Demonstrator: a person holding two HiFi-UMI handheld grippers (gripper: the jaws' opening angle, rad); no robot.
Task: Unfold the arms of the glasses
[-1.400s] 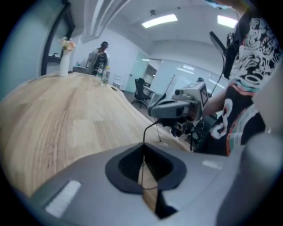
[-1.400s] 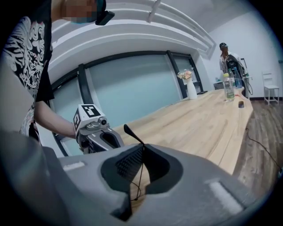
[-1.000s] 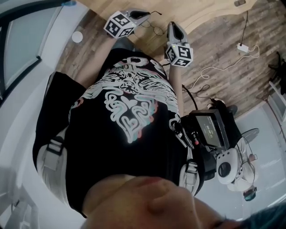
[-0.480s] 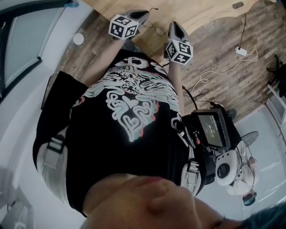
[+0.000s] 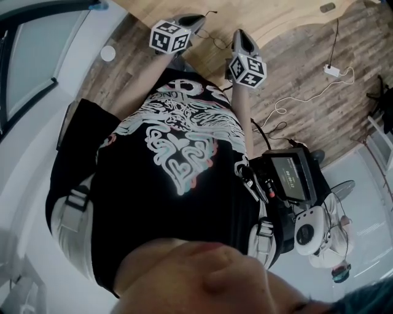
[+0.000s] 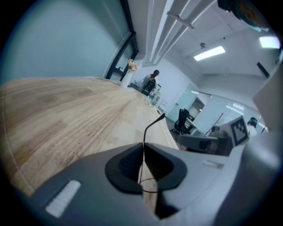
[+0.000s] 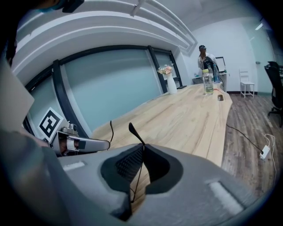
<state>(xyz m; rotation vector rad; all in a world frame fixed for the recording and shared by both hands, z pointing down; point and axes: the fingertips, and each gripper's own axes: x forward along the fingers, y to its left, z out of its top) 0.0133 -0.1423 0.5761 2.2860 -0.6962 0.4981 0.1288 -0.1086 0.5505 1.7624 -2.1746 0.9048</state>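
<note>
Two grippers pinch a pair of thin black wire glasses (image 5: 215, 40) at the near edge of a wooden table (image 5: 276, 15).
The left gripper (image 6: 143, 145) has its jaws closed on one temple arm (image 6: 151, 126), whose curved tip sticks out past them. The right gripper (image 7: 143, 148) is clamped the same way on the second temple arm (image 7: 135, 131). The glasses span the gap between both grippers.

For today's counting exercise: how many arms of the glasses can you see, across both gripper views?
2. One arm is pinched in the left claw; the other arm is pinched in the right claw. None appears hidden.
</note>
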